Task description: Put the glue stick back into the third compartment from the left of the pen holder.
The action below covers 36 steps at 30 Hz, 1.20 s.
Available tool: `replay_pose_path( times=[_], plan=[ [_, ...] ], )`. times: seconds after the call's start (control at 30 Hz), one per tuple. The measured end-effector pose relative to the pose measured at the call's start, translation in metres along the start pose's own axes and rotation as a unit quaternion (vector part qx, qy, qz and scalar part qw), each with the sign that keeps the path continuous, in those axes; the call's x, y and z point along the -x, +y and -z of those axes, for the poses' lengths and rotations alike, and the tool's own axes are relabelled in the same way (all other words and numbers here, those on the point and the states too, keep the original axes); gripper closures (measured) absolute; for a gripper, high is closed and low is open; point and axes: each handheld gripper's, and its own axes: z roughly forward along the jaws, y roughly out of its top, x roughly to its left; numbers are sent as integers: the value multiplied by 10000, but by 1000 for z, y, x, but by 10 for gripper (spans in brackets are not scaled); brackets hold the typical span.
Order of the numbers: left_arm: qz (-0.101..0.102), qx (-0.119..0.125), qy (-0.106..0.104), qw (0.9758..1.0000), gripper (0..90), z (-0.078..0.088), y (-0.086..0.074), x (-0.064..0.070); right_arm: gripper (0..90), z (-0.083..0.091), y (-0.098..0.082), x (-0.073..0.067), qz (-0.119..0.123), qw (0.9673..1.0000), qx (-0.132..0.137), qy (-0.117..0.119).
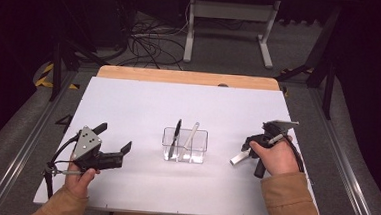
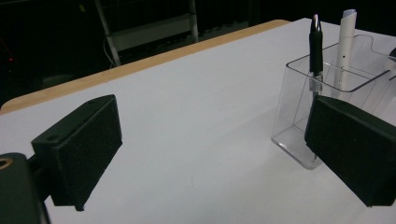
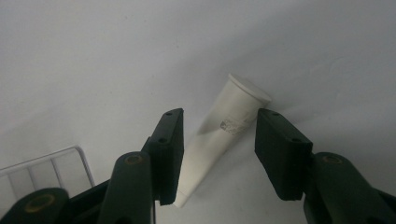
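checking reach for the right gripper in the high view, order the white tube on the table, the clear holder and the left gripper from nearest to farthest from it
1. white tube: on the table just left of the right gripper, lying between its jaws.
2. clear holder: table centre, with a black pen and a white pen standing in it.
3. left gripper: far left of the table.
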Motion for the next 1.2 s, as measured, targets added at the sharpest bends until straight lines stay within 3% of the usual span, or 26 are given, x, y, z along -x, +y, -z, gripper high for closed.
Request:
replay_pose_path(
  times=[0.33,0.6,1.0,1.2],
  plan=[
    [-33,-23,-22,10000,50,-1,0,1,544,-12,5,1,-266,9996,-84,-16],
    [-59,-35,-26,10000,50,-1,-1,2,590,-15,6,0,-340,9994,-54,-68],
    [-79,-45,-24,10000,49,-1,-1,3,659,-18,6,2,-361,9992,-46,-153],
    [-84,-45,-24,10000,49,-2,-1,3,674,-18,6,5,-163,9998,-66,-55]
  ],
)
